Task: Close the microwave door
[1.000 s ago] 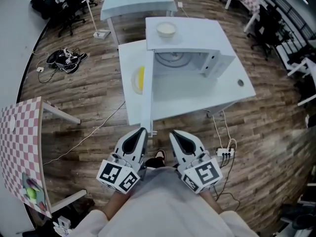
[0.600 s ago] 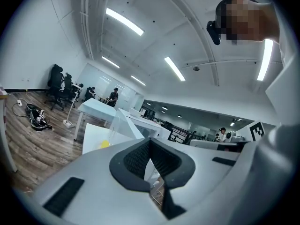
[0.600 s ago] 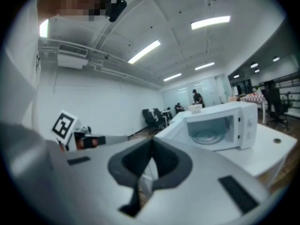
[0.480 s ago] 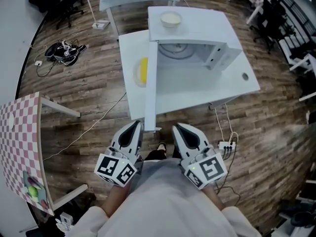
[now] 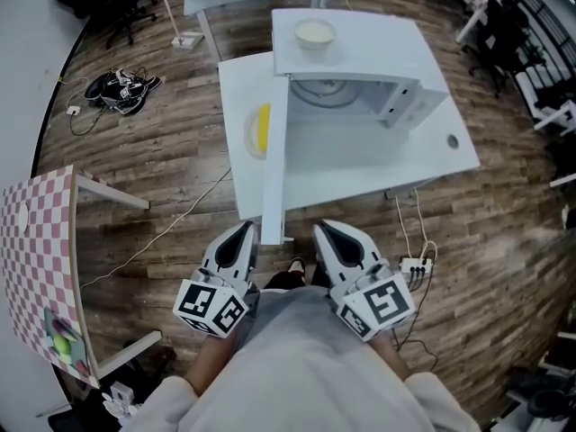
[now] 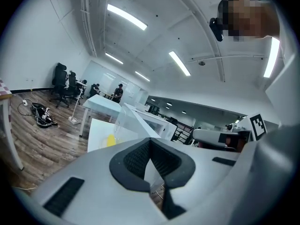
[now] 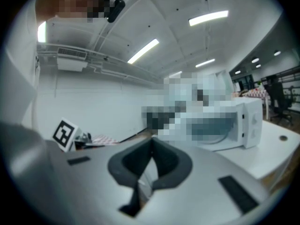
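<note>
Squarely outward, microwave door [image 5: 274, 160] toward person [image 5: 297, 367].

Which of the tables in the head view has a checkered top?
The table at the left edge; the others, including the table under the microwave, are plain white.

We count one microwave [image 5: 360, 70] with one door [image 5: 273, 151], one bowl [image 5: 315, 32], one yellow thing [image 5: 262, 126], three white tables [image 5: 360, 169], one checkered table [image 5: 36, 268], one power strip [image 5: 416, 266], and two grippers: the left gripper [image 5: 241, 237] and the right gripper [image 5: 331, 234].
</note>
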A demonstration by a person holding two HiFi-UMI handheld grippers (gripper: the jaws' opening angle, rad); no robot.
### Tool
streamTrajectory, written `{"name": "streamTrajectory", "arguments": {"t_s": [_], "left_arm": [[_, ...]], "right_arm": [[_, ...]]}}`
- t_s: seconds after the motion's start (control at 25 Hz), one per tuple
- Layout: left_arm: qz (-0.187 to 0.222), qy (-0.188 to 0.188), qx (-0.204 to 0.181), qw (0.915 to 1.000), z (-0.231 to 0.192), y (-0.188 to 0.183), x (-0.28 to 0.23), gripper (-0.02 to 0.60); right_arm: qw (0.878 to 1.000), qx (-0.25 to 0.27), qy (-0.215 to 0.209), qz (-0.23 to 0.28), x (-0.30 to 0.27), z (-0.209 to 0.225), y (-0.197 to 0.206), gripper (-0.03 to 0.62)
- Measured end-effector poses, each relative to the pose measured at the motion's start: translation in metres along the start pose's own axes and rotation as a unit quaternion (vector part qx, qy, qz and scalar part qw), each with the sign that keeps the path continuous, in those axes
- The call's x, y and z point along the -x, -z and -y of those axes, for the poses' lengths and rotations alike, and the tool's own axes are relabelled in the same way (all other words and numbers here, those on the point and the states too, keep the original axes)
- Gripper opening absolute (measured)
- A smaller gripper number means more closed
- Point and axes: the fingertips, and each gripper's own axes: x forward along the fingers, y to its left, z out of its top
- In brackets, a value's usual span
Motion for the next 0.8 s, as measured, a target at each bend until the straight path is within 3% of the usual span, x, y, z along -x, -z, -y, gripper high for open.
{"name": "streamTrajectory", "arguments": {"t_s": [0.8], "left_arm": [[-0.016,-0.004,0.004,0.9999,-0.002,0.013,-0.005,0.017]], "right_arm": [[1.000,-0.018,0.005,-0.006,0.007,0.010,0.011,0.017]]}}
